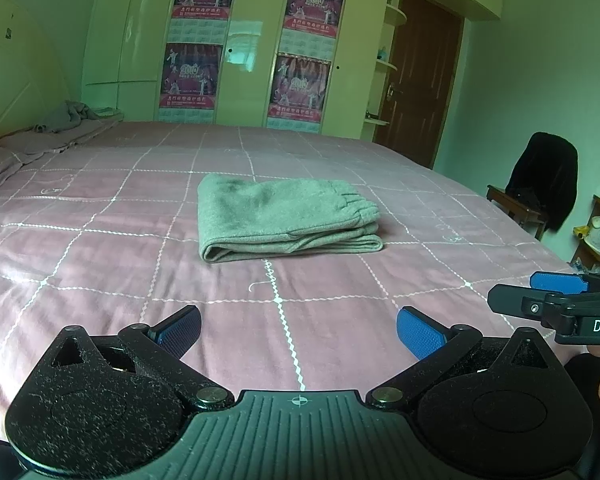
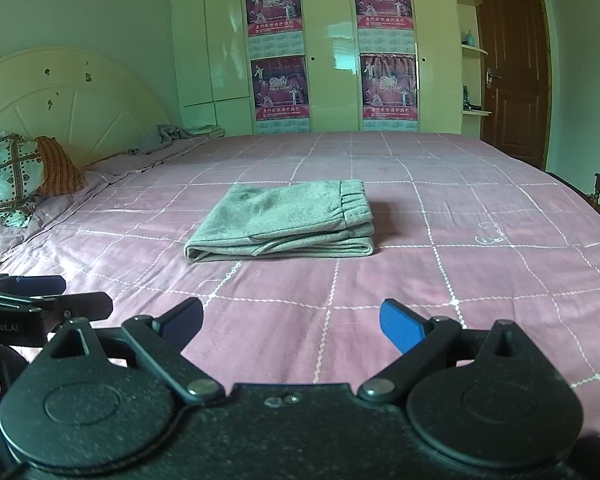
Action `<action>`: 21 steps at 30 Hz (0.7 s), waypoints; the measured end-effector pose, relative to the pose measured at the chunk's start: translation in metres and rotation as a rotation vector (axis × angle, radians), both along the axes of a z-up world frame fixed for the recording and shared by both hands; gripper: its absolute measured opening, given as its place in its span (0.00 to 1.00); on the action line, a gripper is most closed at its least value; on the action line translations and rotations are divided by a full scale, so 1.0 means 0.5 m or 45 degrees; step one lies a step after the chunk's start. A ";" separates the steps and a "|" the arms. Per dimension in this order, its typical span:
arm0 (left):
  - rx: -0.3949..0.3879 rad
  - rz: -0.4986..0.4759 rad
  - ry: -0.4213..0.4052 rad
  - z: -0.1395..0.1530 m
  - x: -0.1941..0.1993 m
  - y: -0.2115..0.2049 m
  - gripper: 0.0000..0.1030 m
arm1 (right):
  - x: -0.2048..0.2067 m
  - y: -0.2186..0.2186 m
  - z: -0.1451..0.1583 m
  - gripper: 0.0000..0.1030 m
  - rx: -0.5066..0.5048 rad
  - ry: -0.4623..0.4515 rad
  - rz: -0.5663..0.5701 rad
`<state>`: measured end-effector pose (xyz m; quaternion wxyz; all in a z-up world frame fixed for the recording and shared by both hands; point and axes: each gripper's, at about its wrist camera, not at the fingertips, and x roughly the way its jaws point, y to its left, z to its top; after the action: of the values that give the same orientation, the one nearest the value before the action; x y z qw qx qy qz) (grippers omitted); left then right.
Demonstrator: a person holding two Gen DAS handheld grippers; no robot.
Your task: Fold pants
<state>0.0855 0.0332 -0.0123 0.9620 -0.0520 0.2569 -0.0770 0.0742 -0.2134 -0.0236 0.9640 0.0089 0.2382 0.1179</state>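
Grey pants point(image 1: 284, 218) lie folded into a compact stack in the middle of the pink checked bed point(image 1: 100, 280), elastic waistband to the right. They also show in the right wrist view point(image 2: 288, 220). My left gripper point(image 1: 299, 330) is open and empty, held back from the pants over the bed's near part. My right gripper point(image 2: 292, 326) is open and empty too, at a similar distance. The right gripper also shows in the left wrist view point(image 1: 540, 292) at the right edge. The left gripper shows in the right wrist view point(image 2: 56, 294) at the left edge.
A headboard point(image 2: 60, 92) and pillows point(image 2: 16, 176) are at the bed's left end, with a grey blanket point(image 2: 172, 136) near the far corner. Wardrobes with posters point(image 2: 280, 52) line the back wall. A chair with a dark garment point(image 1: 544, 184) stands right of the bed.
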 end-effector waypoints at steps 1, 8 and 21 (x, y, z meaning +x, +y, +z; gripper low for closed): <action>0.000 0.001 0.000 0.000 0.000 0.000 1.00 | 0.000 0.000 0.000 0.92 -0.001 0.000 0.000; 0.002 -0.002 -0.003 0.001 -0.001 0.000 1.00 | 0.000 0.001 0.000 0.92 0.001 0.000 0.002; -0.001 -0.005 -0.003 0.002 -0.002 -0.002 1.00 | 0.001 0.002 0.000 0.93 -0.005 0.003 0.005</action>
<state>0.0845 0.0323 -0.0113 0.9621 -0.0517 0.2558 -0.0790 0.0746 -0.2125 -0.0234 0.9635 0.0066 0.2395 0.1194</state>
